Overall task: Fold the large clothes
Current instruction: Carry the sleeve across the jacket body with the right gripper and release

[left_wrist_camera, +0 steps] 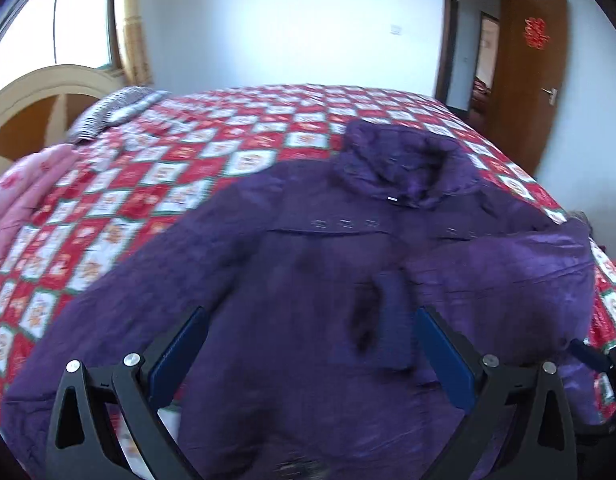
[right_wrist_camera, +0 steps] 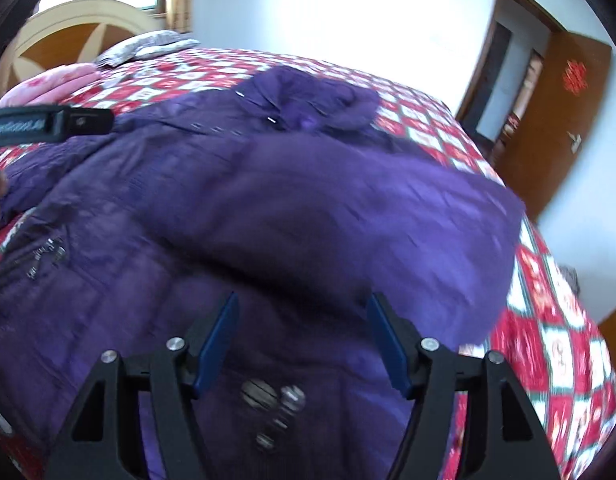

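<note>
A large purple padded jacket lies front up on the bed, its hood toward the far side. One sleeve is folded across the chest. My left gripper hovers over the jacket's lower front, jaws wide apart with nothing between its blue pads. My right gripper hangs open above the jacket just below the folded sleeve, its pads clear of the cloth. Part of the left gripper shows at the left edge of the right wrist view. The right gripper peeks in at the right edge of the left wrist view.
A red and white patterned quilt covers the bed. A folded pink blanket and a striped pillow lie by the wooden headboard. A brown door stands open at the right, a window at the left.
</note>
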{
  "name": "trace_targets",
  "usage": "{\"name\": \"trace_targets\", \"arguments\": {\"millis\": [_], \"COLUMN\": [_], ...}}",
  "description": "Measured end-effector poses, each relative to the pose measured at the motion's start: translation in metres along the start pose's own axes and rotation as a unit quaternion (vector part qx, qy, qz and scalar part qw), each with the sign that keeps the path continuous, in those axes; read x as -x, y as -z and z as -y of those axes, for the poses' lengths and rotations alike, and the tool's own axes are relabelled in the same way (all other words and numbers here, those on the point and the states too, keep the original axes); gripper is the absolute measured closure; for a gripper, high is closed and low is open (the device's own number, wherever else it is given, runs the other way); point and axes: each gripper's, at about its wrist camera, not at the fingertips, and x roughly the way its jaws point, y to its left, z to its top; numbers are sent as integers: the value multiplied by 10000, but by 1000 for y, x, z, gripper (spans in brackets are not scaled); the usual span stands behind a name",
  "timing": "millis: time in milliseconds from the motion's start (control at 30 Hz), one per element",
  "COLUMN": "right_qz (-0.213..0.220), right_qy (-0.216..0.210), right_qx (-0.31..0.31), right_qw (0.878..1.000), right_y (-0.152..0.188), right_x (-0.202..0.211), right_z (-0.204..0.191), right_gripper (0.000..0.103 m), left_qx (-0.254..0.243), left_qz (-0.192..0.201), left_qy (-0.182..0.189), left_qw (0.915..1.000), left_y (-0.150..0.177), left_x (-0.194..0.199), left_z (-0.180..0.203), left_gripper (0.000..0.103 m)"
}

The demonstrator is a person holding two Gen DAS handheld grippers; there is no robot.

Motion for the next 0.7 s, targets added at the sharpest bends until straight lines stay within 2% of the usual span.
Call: {"name": "trace_targets", "arguments": {"millis": [233,267,300,333,433,467,600,700], "right_qz": [19,62,77,89,86,87,88,127], "right_qy": [-124,-156,-175,-206,-245,-251,-270,-260], "right_qx": [-363,-451,-513,-578,-633,-639,-684,-720], "right_qw": [9993,9988,9985,9981,9977,9976,9973,9970], "right_y": [26,28,28,29,31,30,32,38], "right_x": [-8,-9,-11,-13,-15,-16,-17,-13], "right_z": [21,23,25,27,29,28,31,32], "right_gripper": [32,29,28,27,26,25,24,23], "left_qx": [-95,-121,-181,-257,-505,-571,-617,-509], "left_qz": [-330,-346,-360,-385,-338,-285,-86,101], "left_qy": [507,594,698,753,750,870,805,588], "left_qw": [9981,9976,9967,9961,9953,9942,9948,9969], "left_y": [0,2,4,6,11,11,9,9], "left_x": [-45,-47,-49,-52,-52,-49,-35,-15], "left_z": [48,53,59,62,68,68,60,38], "left_gripper": [1,5,20,30,47,63,71,71]}}
